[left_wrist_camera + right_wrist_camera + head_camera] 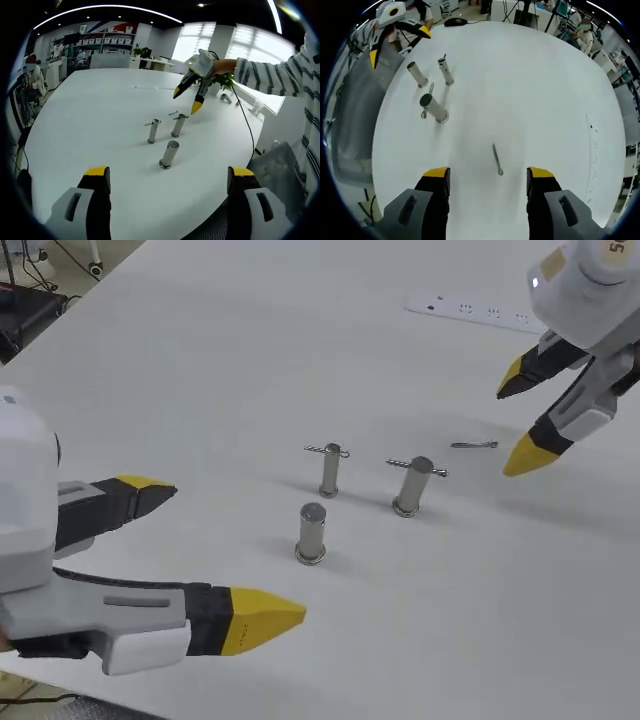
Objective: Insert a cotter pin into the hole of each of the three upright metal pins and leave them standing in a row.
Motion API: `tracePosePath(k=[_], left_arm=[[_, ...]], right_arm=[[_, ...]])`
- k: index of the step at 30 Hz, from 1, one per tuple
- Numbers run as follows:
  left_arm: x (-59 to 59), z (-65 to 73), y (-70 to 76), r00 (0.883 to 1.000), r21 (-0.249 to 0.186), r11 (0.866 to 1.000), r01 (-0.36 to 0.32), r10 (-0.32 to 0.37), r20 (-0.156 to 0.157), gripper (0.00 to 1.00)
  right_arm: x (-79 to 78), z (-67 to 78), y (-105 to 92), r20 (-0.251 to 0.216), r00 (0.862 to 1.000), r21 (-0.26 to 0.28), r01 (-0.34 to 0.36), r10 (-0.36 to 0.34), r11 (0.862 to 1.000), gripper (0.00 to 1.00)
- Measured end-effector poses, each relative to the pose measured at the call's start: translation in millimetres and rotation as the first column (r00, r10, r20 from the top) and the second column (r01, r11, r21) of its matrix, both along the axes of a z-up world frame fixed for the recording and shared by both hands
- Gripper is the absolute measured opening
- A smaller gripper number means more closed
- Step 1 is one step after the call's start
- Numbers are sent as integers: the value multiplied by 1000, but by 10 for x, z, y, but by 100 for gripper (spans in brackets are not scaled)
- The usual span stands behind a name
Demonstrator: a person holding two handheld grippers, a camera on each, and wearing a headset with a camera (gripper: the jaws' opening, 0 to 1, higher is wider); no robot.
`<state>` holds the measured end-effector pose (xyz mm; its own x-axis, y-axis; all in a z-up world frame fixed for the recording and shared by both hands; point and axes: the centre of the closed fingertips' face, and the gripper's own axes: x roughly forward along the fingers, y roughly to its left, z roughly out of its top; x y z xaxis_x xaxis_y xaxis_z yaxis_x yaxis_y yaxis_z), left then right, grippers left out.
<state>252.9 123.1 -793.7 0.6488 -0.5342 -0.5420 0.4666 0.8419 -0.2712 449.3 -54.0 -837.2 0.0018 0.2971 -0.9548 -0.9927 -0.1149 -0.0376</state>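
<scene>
Three upright metal pins stand on the white table (250,360). The far-left pin (330,471) and the right pin (411,486) each carry a cotter pin through the top. The nearest pin (311,532) has none in it. A loose cotter pin (474,445) lies flat to the right of them, also in the right gripper view (497,159) just ahead of the jaws. My right gripper (522,423) hovers open above and to the right of that loose pin. My left gripper (215,555) is open near the front edge, left of the nearest pin (169,154).
A white power strip (475,312) lies at the far right of the table. The table's front edge runs close under my left gripper. Shelves, desks and seated people are in the background of both gripper views.
</scene>
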Motion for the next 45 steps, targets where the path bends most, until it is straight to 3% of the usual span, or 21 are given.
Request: tracePosePath(k=[7,12,20,26,30,35,39,45], left_arm=[[-49,-87,-2,1000,-2,1000,-6,6,-27,99],[-74,-101,-28,999,-2,1000,0,0,-33,97],[-85,-83,-75,1000,-4,1000,11,-11,-27,94],[-118,-131,-54,999,-2,1000,9,-9,-46,93],[-131,-127,-68,999,1,1000,10,-10,-44,92],[-136,-146,-50,999,13,1000,9,-8,-50,92],[-137,-161,-31,998,12,1000,6,-5,-56,91],[-147,-180,-40,998,11,1000,6,-5,-64,91]], right_arm=[[-31,-33,-9,-9,1000,-19,-25,25,1000,58],[-73,-76,8,-31,999,-22,-10,9,1000,40],[-34,-155,21,-24,1000,-39,-21,20,999,34],[-38,-225,-8,-34,999,-62,-27,25,998,28],[23,-259,-12,-36,999,-67,-24,22,997,12],[34,-272,-13,-39,999,-70,-19,16,997,13],[42,-307,-25,-31,998,-84,-55,53,995,11],[96,-307,-27,-9,1000,-87,-20,19,996,7]])
